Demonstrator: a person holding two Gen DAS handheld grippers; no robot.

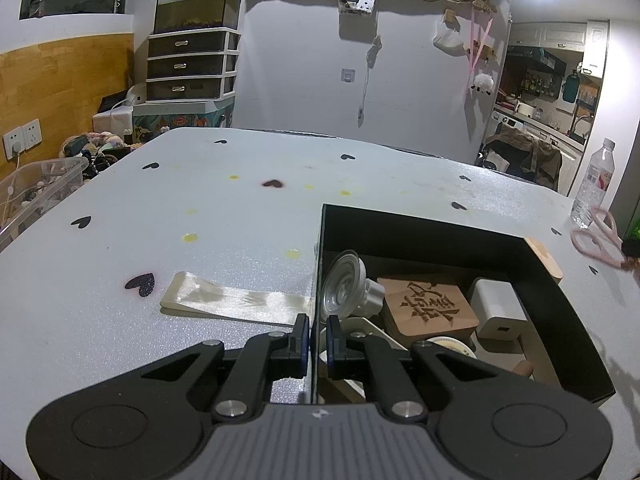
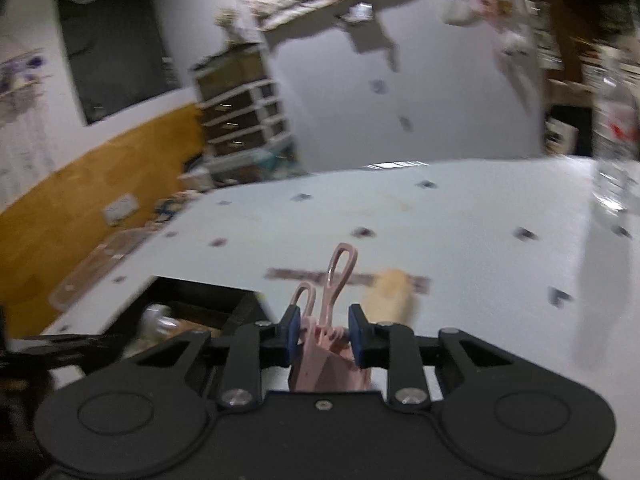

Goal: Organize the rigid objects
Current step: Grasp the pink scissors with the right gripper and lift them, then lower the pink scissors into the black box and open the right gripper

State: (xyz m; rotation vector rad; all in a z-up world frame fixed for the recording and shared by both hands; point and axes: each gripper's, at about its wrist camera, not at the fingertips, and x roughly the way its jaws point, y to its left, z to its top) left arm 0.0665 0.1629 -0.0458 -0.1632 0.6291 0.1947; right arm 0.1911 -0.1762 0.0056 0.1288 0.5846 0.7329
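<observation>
We see a water bottle (image 1: 595, 182) at the table's (image 1: 240, 208) edge, a drawer tower (image 1: 190, 65), wall sockets (image 1: 22, 138), a clear bin (image 1: 38, 184).

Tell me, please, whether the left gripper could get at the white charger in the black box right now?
Probably not yet: the left gripper is closed on the near wall of the black box. The white charger lies uncovered at the box's right side, so releasing the wall first should leave a free path.

Pink scissors (image 2: 334, 300), black box (image 1: 440, 236). Pale table (image 1: 200, 216) dotted with black hearts, yellow spots. Tan carved wooden coaster (image 1: 428, 304).
</observation>
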